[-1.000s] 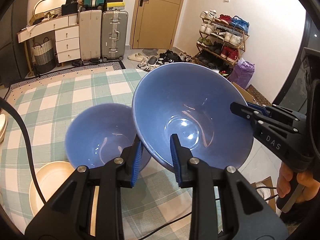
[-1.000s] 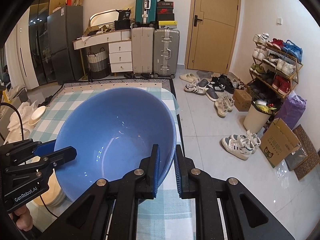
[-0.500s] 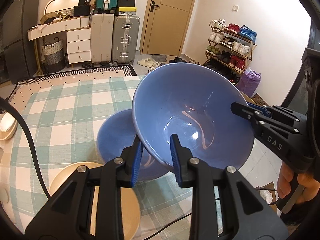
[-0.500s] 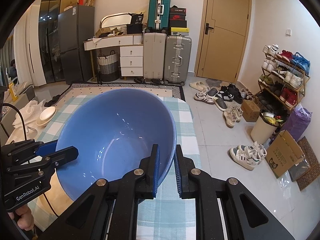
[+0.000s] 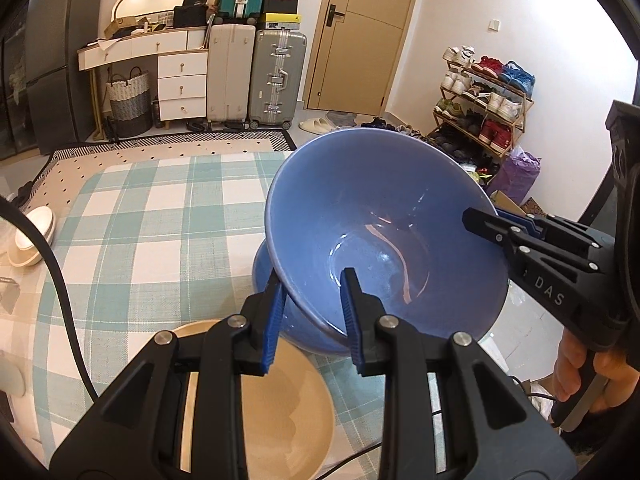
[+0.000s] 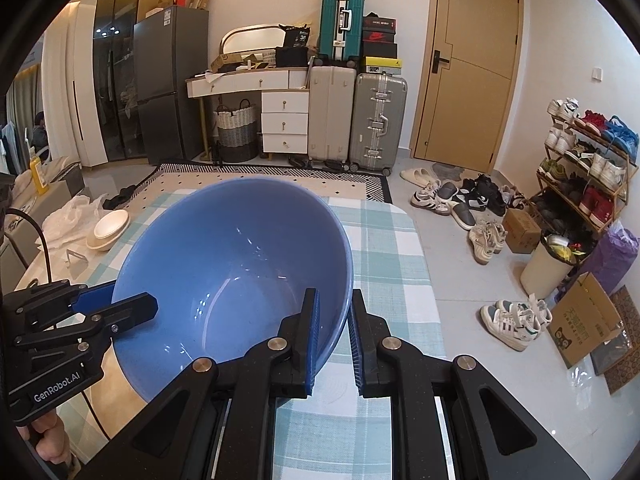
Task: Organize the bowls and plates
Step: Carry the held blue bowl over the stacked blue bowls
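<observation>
Both tools are clamped on the same large blue bowl (image 5: 384, 240), which is held up in the air above the desk (image 5: 152, 232) and tipped so its open side faces the person. The left tool (image 5: 313, 312) pinches the bowl's near rim, one blue pad outside the wall and one inside. The right tool (image 6: 334, 336) pinches the rim on the opposite side in the same way, its pads pressed tight against the thin wall. In the left wrist view the right tool comes in from the right edge with a hand (image 5: 592, 372) wrapped around its handle; in the right wrist view the left tool reaches in from the lower left.

Directly under the raised bowl a second blue bowl (image 5: 276, 280) peeks out, mostly hidden; whether the two touch I cannot tell. Just beside it, toward the desk's near edge, sits a beige plate (image 5: 280, 404), partly covered by the left tool's black arms. The desk wears a green and white checked cloth. Near its far left edge lies a small stack of white bowls (image 6: 109, 229), well apart from the blue ones, with crumpled white plastic (image 6: 66, 218) beyond it. A black cable (image 5: 60, 292) curves across the left side of the cloth.

Past the desk's far edge stand suitcases (image 6: 378, 120), a white drawer unit (image 6: 285, 122) and a wooden door (image 6: 472, 64), with a shoe rack (image 6: 588, 152) along the right wall.
</observation>
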Tool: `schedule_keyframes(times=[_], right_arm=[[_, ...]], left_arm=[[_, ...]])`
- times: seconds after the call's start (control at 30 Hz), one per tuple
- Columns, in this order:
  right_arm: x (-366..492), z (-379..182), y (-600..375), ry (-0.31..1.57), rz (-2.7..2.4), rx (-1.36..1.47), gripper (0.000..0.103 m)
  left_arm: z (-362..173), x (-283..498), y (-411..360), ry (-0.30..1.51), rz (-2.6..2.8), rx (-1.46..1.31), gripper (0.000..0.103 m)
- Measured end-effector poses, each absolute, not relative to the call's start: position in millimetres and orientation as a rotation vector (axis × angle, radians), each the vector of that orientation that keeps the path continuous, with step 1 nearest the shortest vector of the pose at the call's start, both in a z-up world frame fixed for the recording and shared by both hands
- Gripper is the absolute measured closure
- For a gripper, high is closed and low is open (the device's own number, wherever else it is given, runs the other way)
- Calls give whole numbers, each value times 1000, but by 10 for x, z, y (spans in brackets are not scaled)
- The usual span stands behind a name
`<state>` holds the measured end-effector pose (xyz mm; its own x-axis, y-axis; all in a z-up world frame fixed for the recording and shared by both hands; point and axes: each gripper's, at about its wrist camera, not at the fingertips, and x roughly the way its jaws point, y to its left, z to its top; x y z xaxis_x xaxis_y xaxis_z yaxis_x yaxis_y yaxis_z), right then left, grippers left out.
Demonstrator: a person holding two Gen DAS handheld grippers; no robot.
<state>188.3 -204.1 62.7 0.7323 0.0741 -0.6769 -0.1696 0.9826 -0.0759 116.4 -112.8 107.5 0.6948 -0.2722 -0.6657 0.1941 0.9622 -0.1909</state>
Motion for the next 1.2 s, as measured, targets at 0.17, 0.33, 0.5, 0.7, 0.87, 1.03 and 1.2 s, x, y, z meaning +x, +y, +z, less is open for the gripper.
schedule_keyframes(times=[0.17, 0.33, 0.5, 0.7, 0.87, 1.03, 1.2], right_arm=[[1985, 513, -1978, 750, 148, -136, 88], [2089, 374, -1941, 772, 151, -134, 88], [2121, 225, -1932, 792, 162, -119, 88], [2174, 76, -1905, 810, 162, -123, 88], [2231, -31, -1943, 821, 158, -116, 88], [2266, -117, -1981, 831, 152, -120, 88], [2320, -217, -2003, 849, 149, -117, 88]], left_arm=[[964, 1265, -1021, 767, -253, -112, 79], [812, 1398, -984, 779, -245, -112, 79], [645, 1545, -959, 798, -240, -110, 79], [484, 1673, -948, 806, -228, -104, 79], [355, 1768, -965, 816, -231, -98, 79], [243, 1831, -1027, 828, -230, -86, 79], [123, 1914, -1054, 840, -231, -76, 79]])
